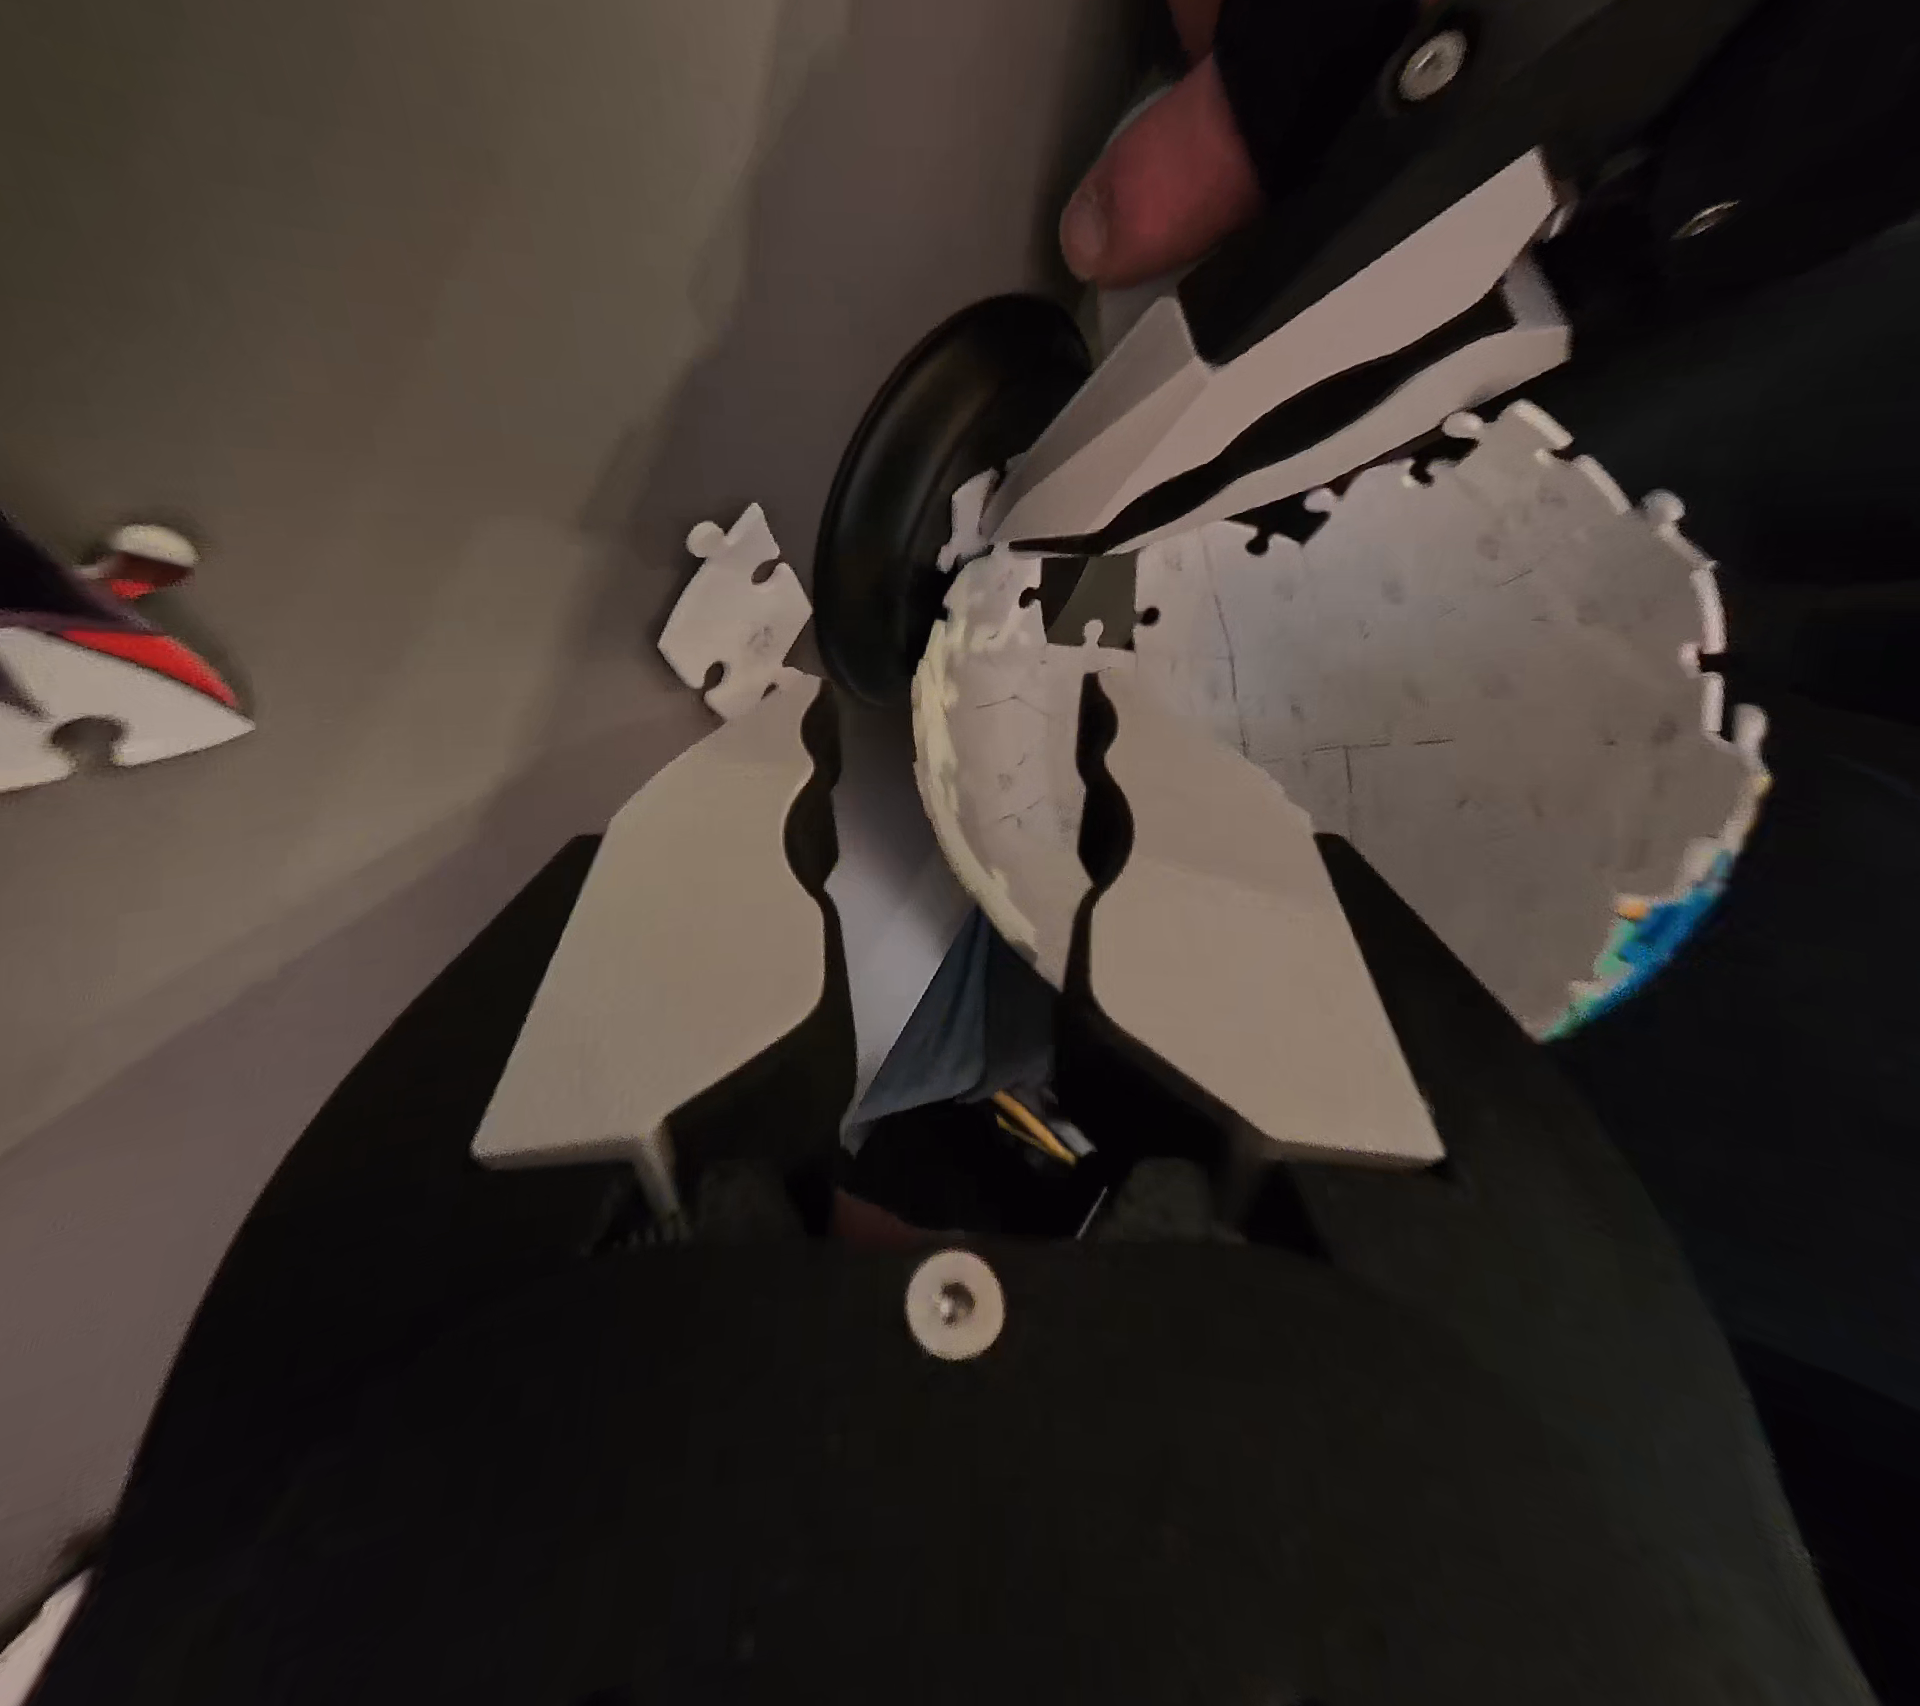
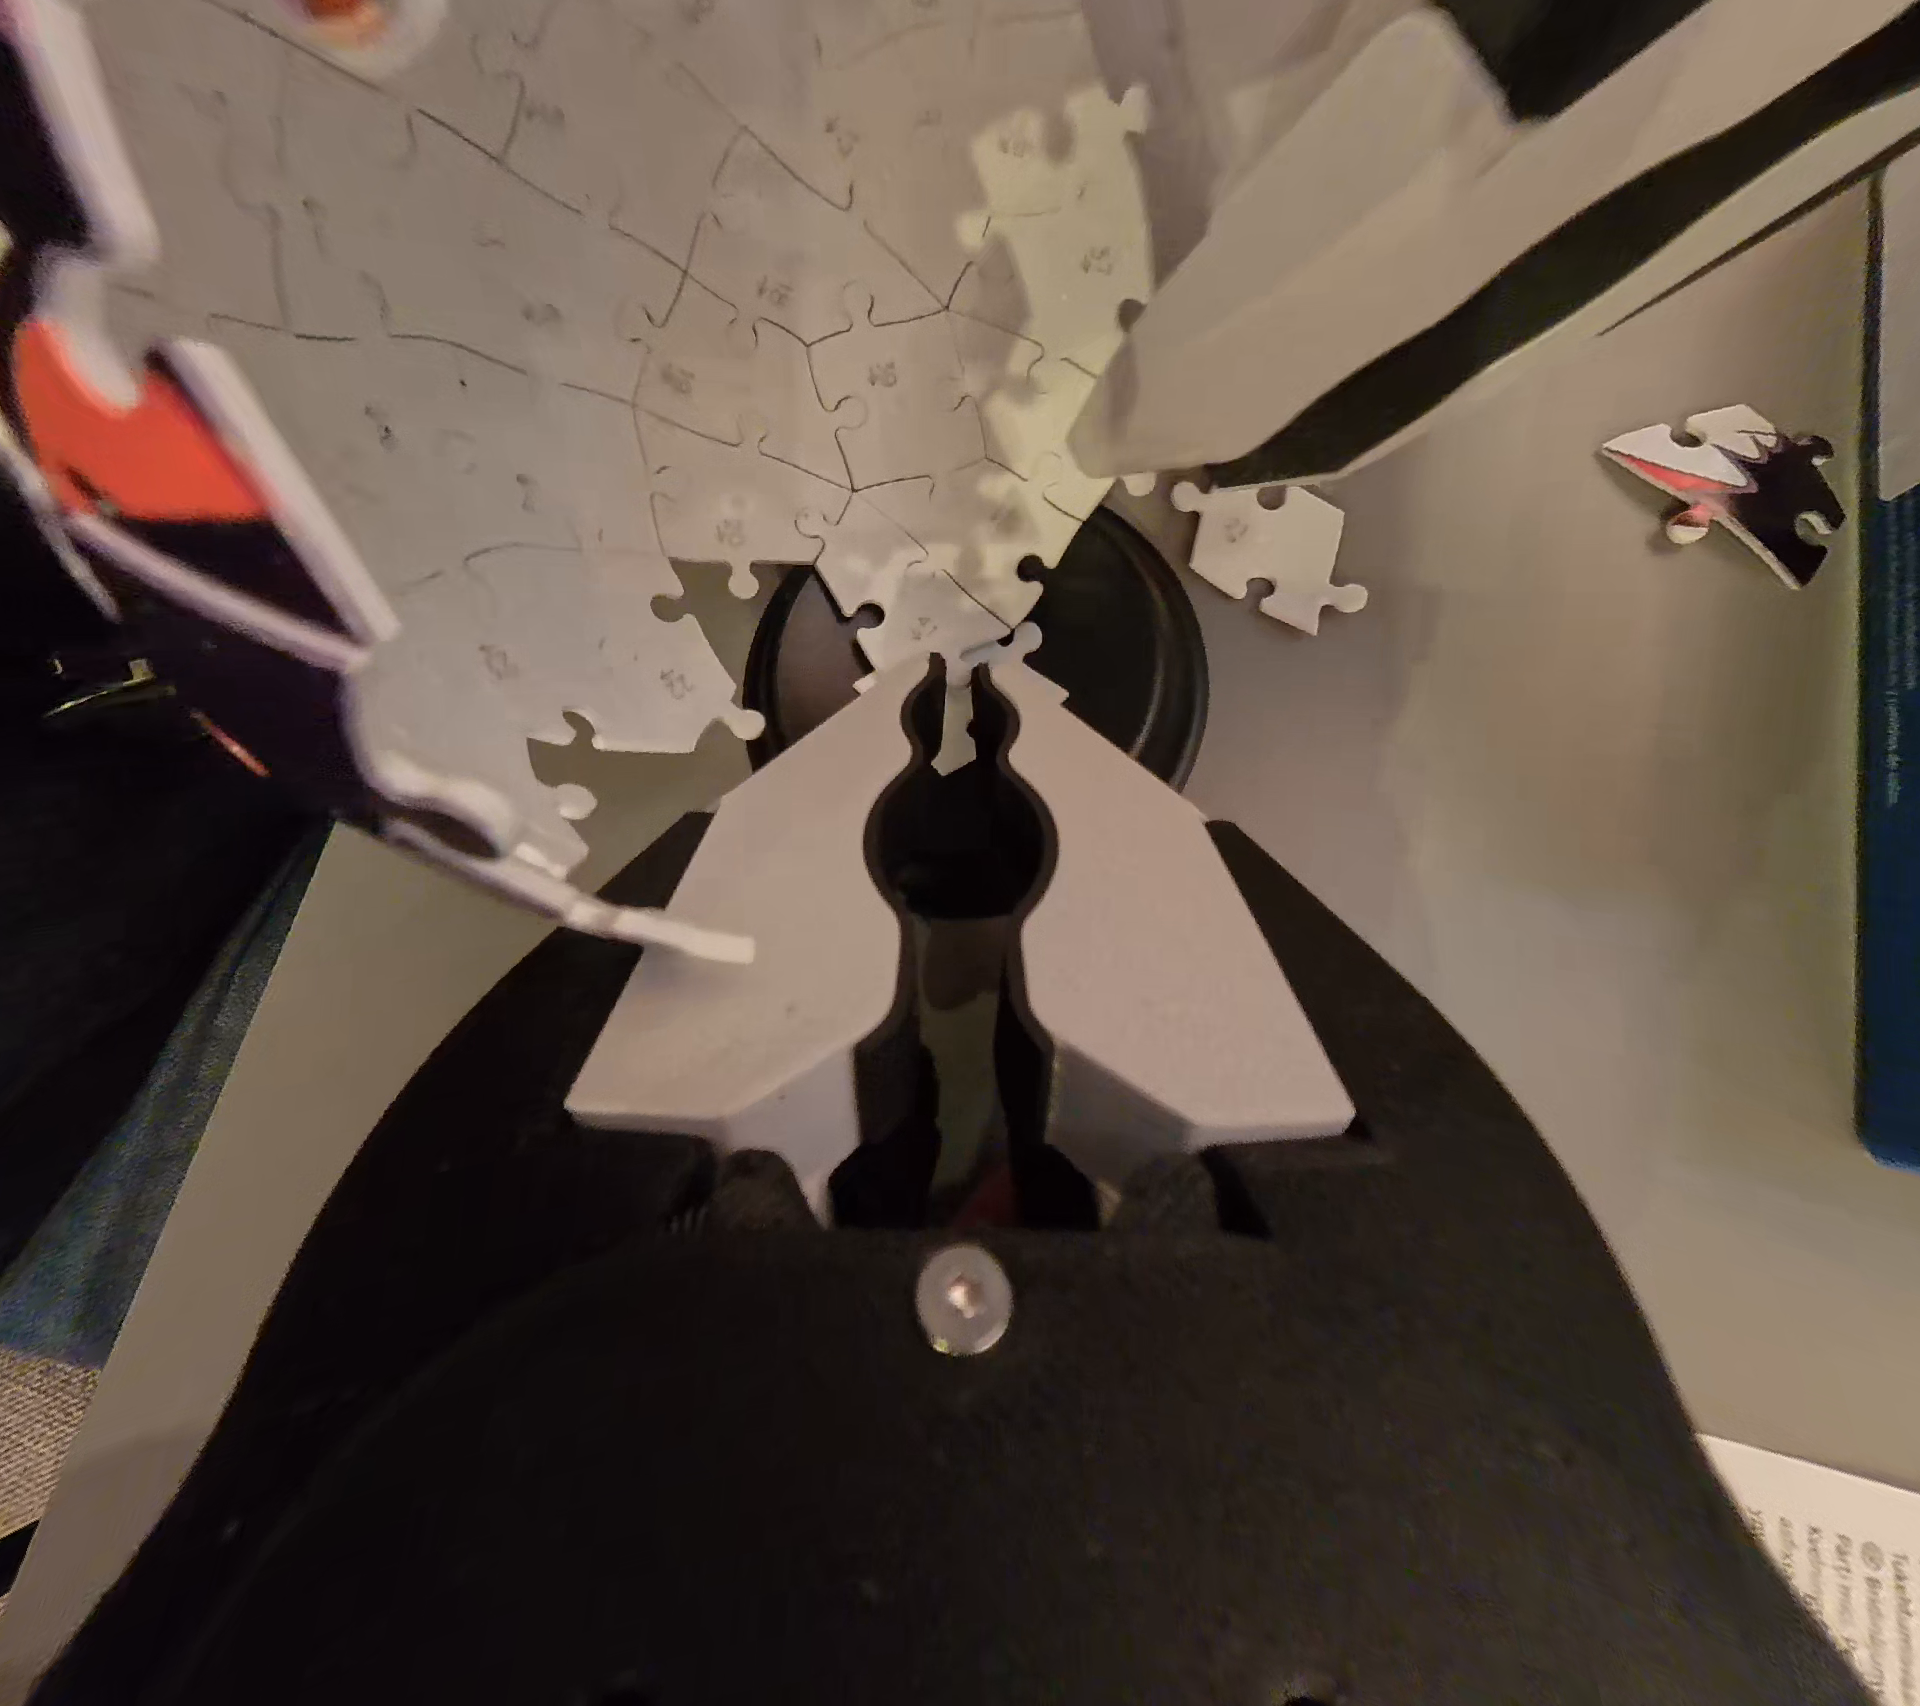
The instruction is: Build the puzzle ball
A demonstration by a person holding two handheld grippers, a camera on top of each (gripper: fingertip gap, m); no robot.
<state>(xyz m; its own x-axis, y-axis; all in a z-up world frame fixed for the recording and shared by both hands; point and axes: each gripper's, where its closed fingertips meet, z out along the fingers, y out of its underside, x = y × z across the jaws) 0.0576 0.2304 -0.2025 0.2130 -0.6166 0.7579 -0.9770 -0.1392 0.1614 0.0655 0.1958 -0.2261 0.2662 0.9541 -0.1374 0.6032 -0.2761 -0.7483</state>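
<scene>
The half-built puzzle ball is a white-backed shell with its hollow side towards both cameras; it also shows in the right wrist view. Its rim stands between the fingers of my left gripper, which holds it above the table; the right finger lies inside the shell. My right gripper is shut on a small white puzzle piece, seen edge on, at the shell's rim. From the left wrist view that gripper comes from the upper right, beside a one-piece hole in the shell.
A black round stand sits on the grey table behind the shell. A loose white piece lies beside it, a coloured piece farther right. A dark blue box and a printed leaflet lie at the right edge.
</scene>
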